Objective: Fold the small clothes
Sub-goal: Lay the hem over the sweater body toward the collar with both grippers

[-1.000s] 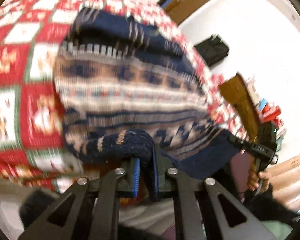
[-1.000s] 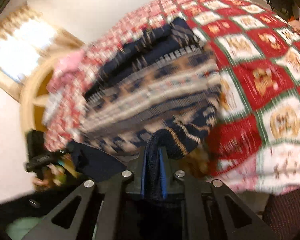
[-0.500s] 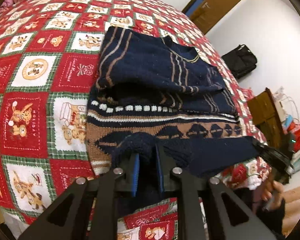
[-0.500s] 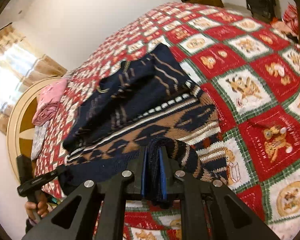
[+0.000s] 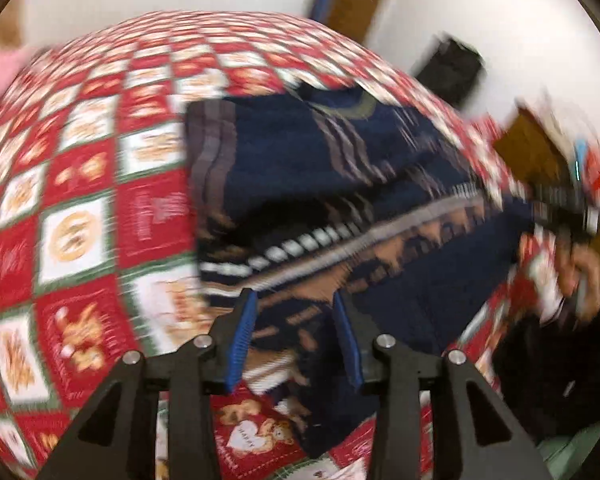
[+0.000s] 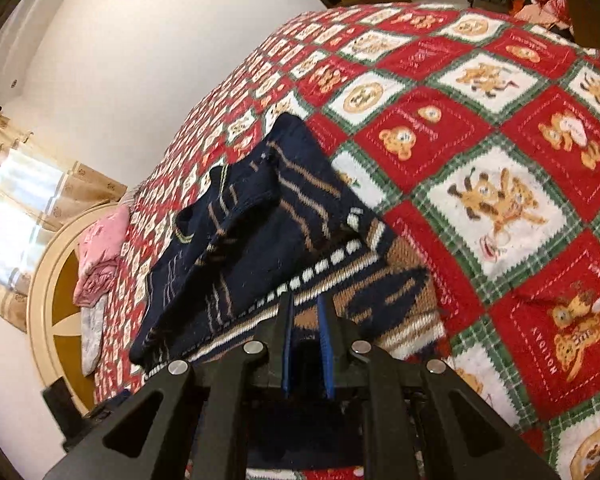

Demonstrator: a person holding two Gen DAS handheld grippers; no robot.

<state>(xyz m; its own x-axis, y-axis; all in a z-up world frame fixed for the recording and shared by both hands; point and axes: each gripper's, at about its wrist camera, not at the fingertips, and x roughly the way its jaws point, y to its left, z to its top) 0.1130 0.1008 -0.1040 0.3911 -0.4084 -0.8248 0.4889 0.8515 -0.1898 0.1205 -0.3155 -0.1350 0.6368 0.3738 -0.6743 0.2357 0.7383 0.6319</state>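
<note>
Two views show one navy knitted sweater with tan and white patterned bands (image 5: 340, 184) lying folded on a red, white and green checked bedspread with teddy-bear squares (image 5: 76, 232).

From the left wrist, the sweater's lower hem lies directly ahead of the left gripper (image 5: 296, 328), with the patterned band running between the blue-padded fingers (image 5: 242, 332). The jaws are opening, standing moderately apart with the knit between them but no longer pinched. The frame is smeared by motion, so the pattern's detail is hard to read. At the right edge the right gripper (image 5: 560, 200) and the hand (image 5: 580, 276) holding it are only a dark and tan blur at the sweater's far corner. A black bag (image 5: 448, 68) against the wall is also blurred.

From the right wrist, the picture is sharp. The right gripper (image 6: 306, 328) has its jaws nearly together, pinching a fold of the dark knit, which fills the narrow slot between the pads and hangs below them. The rest of the sweater spreads away up and to the left across the bedspread, its plain navy upper part with thin tan stripes folded over the banded lower part. The gripper body hides the near hem. Pink folded cloth (image 6: 100, 248) sits by a cream round headboard (image 6: 48, 300) beyond.
</note>
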